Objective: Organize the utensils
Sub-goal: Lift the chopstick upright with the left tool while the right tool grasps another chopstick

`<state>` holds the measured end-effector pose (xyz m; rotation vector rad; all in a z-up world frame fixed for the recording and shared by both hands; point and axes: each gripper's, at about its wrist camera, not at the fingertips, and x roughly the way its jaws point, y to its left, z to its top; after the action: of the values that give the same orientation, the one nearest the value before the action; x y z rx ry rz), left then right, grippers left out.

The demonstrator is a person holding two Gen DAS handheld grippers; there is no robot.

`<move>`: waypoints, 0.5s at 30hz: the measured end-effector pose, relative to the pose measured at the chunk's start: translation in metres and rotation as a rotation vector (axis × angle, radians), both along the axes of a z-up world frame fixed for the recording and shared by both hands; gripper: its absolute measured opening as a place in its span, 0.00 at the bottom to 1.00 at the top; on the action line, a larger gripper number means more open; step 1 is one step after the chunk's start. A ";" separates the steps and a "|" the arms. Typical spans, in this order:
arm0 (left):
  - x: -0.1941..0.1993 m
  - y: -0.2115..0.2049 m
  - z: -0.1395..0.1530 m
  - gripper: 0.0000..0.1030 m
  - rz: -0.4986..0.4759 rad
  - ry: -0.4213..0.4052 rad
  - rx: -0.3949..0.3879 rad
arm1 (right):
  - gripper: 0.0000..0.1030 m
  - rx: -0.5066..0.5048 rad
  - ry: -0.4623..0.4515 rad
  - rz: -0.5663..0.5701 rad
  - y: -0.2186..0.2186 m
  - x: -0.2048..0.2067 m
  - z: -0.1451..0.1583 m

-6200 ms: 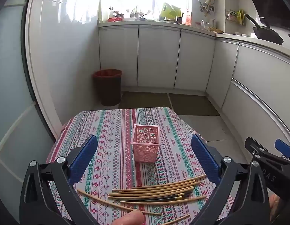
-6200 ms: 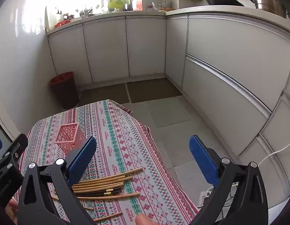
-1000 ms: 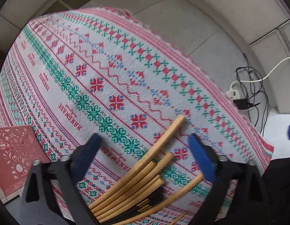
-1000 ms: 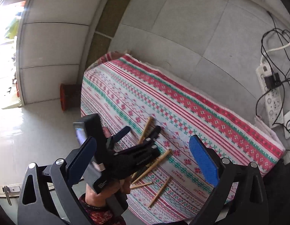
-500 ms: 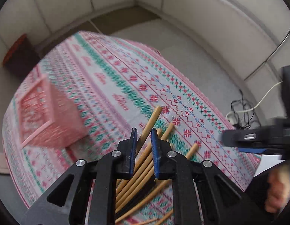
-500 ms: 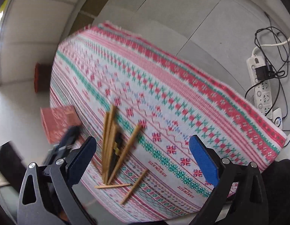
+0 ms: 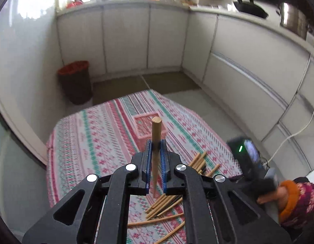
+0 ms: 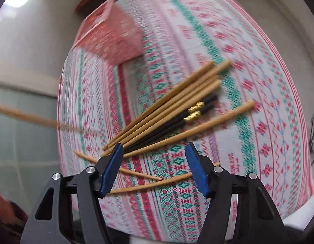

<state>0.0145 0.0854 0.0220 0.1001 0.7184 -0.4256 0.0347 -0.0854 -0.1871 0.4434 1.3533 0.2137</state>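
Observation:
My left gripper (image 7: 156, 144) is shut on one wooden chopstick (image 7: 156, 130), held upright in the air above the table, with the pink basket (image 7: 143, 120) behind it. The same chopstick shows blurred at the left of the right wrist view (image 8: 24, 118). My right gripper (image 8: 155, 152) is open and empty, low over the pile of chopsticks (image 8: 167, 109), which holds several wooden ones and two black ones with gold bands (image 8: 194, 111). The pile also shows in the left wrist view (image 7: 167, 201). The pink basket (image 8: 114, 38) stands beyond the pile.
The table wears a red, green and white patterned cloth (image 7: 96, 142). A brown waste bin (image 7: 74, 81) stands on the floor by the white cabinets (image 7: 126, 40). A person's hand in an orange cuff (image 7: 285, 195) holds the right gripper's body at the right.
My left gripper has lifted one chopstick off the pile and tipped it upright. My right gripper has come down close over the pile, with its jaws narrower than before.

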 end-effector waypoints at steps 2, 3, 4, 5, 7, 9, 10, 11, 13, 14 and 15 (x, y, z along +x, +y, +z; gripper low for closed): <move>-0.011 0.020 0.022 0.07 0.030 -0.056 -0.044 | 0.61 -0.060 -0.043 0.113 0.025 -0.003 0.001; -0.017 0.030 0.031 0.07 0.045 -0.082 -0.062 | 0.61 -0.082 -0.068 0.171 0.038 -0.005 0.003; -0.024 0.043 0.044 0.07 0.072 -0.120 -0.088 | 0.61 -0.110 -0.103 0.249 0.057 -0.006 0.005; -0.028 0.052 0.053 0.07 0.098 -0.150 -0.108 | 0.61 -0.152 -0.140 0.317 0.073 -0.006 0.009; -0.040 0.078 0.073 0.07 0.157 -0.212 -0.160 | 0.61 -0.229 -0.222 0.447 0.110 -0.009 0.013; -0.051 0.097 0.087 0.07 0.196 -0.255 -0.194 | 0.61 -0.276 -0.275 0.618 0.154 -0.008 0.016; -0.058 0.106 0.092 0.07 0.218 -0.273 -0.213 | 0.61 -0.291 -0.272 0.709 0.175 -0.008 0.014; -0.063 0.113 0.097 0.07 0.232 -0.282 -0.228 | 0.61 -0.302 -0.271 0.784 0.195 -0.010 0.013; -0.072 0.123 0.103 0.07 0.259 -0.295 -0.244 | 0.61 -0.316 -0.259 0.892 0.228 -0.011 0.010; -0.073 0.127 0.105 0.07 0.267 -0.298 -0.252 | 0.61 -0.325 -0.240 0.937 0.244 -0.009 0.006; -0.074 0.130 0.105 0.07 0.271 -0.298 -0.260 | 0.61 -0.336 -0.226 0.958 0.256 -0.003 0.000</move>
<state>-0.0598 0.2156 0.1270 -0.1752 0.3715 -0.2335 0.0312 0.1702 -0.1874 -0.5307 1.2556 0.7807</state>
